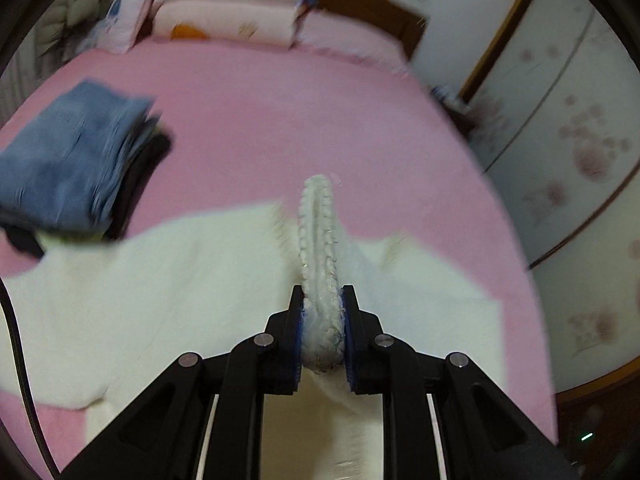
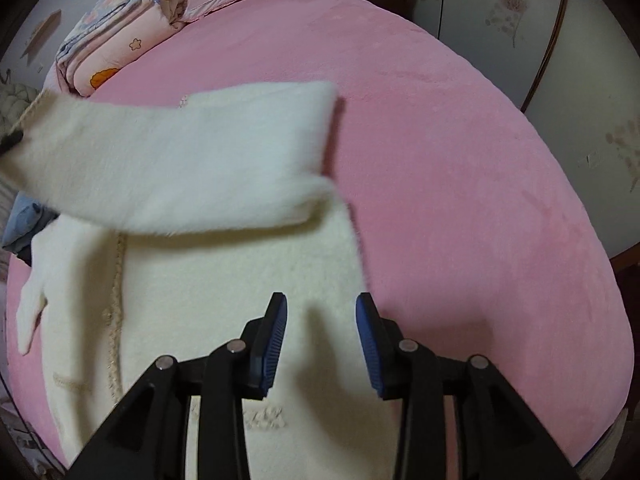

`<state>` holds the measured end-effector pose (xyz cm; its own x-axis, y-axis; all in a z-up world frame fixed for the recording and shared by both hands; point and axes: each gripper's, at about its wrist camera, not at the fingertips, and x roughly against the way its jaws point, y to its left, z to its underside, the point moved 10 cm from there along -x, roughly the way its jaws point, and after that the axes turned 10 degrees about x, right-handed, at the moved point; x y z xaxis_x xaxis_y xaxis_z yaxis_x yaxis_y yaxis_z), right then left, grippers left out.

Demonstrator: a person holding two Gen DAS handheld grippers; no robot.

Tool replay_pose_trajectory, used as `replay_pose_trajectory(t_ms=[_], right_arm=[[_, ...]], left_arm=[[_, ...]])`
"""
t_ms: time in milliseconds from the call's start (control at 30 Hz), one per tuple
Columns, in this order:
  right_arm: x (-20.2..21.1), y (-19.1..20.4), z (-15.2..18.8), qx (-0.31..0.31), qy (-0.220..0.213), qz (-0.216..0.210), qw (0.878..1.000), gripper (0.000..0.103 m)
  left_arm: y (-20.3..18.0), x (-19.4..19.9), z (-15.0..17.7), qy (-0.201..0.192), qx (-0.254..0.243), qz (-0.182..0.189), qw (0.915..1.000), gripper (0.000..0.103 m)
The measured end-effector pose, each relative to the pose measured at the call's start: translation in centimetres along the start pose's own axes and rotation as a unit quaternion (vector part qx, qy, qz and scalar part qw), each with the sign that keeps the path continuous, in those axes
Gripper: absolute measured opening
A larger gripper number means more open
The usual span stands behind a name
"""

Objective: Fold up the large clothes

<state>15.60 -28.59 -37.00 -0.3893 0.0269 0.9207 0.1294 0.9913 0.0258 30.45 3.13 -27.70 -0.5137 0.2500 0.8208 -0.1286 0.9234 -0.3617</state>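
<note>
A large cream fleece garment (image 2: pixel 224 280) lies spread on the pink bed (image 2: pixel 460 160). My left gripper (image 1: pixel 321 312) is shut on its braided cuff edge (image 1: pixel 318 232) and holds it lifted above the garment body (image 1: pixel 160 288). In the right wrist view the lifted sleeve (image 2: pixel 180 160) stretches across from the left, over the garment body. My right gripper (image 2: pixel 320 312) is open and empty, just above the garment's right part, near its right edge.
A stack of folded clothes with blue denim on top (image 1: pixel 68 156) sits on the bed at the left. Folded pink quilts (image 1: pixel 228 12) and a pillow lie at the headboard. A wardrobe with flower pattern (image 1: pixel 580 152) stands to the right of the bed.
</note>
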Motion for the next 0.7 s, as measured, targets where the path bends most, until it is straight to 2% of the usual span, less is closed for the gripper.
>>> replay_pose_trajectory(t_ms=[67, 100, 133, 167, 367, 433, 500, 567, 600, 633, 667, 700], right_arm=[[-0.9, 0.3, -0.4, 0.011, 0.002, 0.004, 1.000, 0.036], [-1.4, 0.5, -0.9, 0.019, 0.004, 0.007, 1.000, 0.036], [-1.6, 0.7, -1.3, 0.026, 0.004, 0.009, 1.000, 0.036], [-1.9, 0.9, -1.8, 0.033, 0.002, 0.012, 0.999, 0.036], [-3.4, 1.1, -4.2, 0.070, 0.003, 0.039, 0.997, 0.036], [-4.3, 0.6, -3.9, 0.063, 0.025, 0.044, 0.997, 0.036], [-3.7, 0.3, -3.6, 0.045, 0.028, 0.040, 0.998, 0.036], [-1.8, 0.3, -4.0, 0.030, 0.007, 0.035, 0.999, 0.036], [-0.9, 0.4, -4.2, 0.026, -0.005, 0.032, 0.999, 0.036], [0.5, 0.7, -4.6, 0.019, -0.025, 0.028, 0.999, 0.036], [1.1, 0.9, -4.9, 0.016, -0.036, 0.023, 0.999, 0.036], [1.8, 1.6, -5.5, 0.018, -0.049, 0.011, 0.999, 0.036]], left_arm=[[2.8, -4.1, 2.9, 0.049, 0.018, -0.041, 0.9978, 0.017], [5.0, -6.1, 4.9, 0.078, 0.025, -0.074, 0.9939, 0.018], [6.6, -7.3, 6.1, 0.095, 0.027, -0.096, 0.9905, 0.021], [7.9, -8.4, 7.4, 0.100, 0.035, -0.099, 0.9894, 0.022], [7.5, -7.9, 5.8, 0.055, 0.063, -0.107, 0.9907, 0.023], [7.5, -7.6, 5.2, 0.054, 0.059, -0.112, 0.9904, 0.026], [7.0, -6.8, 4.4, 0.056, 0.059, -0.119, 0.9896, 0.028], [7.3, -4.5, 2.6, 0.019, 0.054, -0.130, 0.9898, 0.030], [7.0, -3.6, 2.0, 0.006, 0.055, -0.129, 0.9901, 0.035], [6.5, -2.4, 1.5, -0.013, 0.060, -0.120, 0.9909, 0.041], [7.3, -2.2, -0.2, -0.021, 0.061, -0.111, 0.9918, 0.043], [6.6, -1.6, -0.5, -0.031, 0.057, -0.099, 0.9930, 0.044]])
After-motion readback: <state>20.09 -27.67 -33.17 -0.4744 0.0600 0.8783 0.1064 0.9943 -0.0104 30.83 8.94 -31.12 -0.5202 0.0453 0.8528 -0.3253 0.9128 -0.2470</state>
